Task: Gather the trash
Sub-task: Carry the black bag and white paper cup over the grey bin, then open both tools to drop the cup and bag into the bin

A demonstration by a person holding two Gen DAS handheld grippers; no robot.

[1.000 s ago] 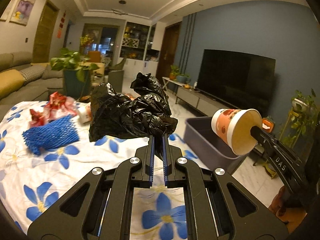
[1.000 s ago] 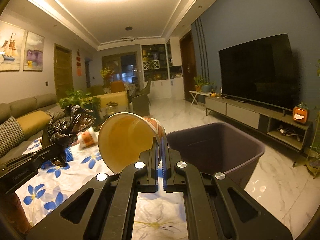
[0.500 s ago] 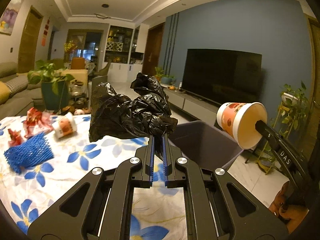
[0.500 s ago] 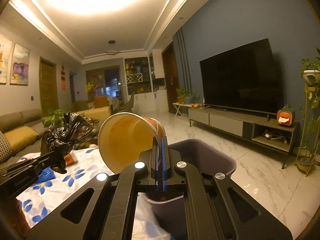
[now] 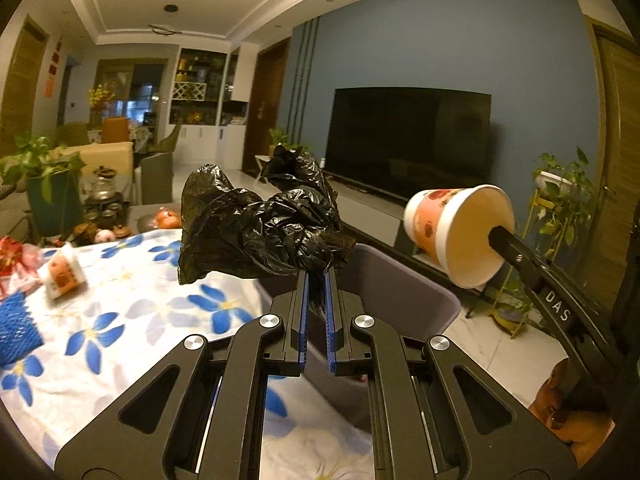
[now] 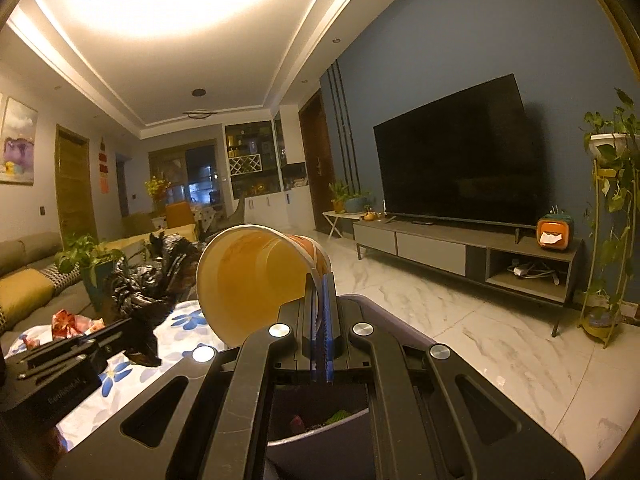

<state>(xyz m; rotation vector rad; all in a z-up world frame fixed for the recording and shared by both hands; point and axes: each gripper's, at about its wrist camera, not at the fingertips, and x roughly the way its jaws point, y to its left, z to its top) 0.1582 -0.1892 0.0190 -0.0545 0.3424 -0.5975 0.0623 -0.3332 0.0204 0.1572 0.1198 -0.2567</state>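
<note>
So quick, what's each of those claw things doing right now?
Left gripper: shut on the black bag.
Right gripper: shut on the cup, pinching its rim.

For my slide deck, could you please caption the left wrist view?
Left tool pinches a crumpled black bag above the grey bin; right tool carries a paper cup alongside.

The letters "DAS" stand in white on the black finger of the right gripper (image 5: 496, 236). A faint printed word marks the body of the left gripper (image 6: 150, 334); it is illegible.
</note>
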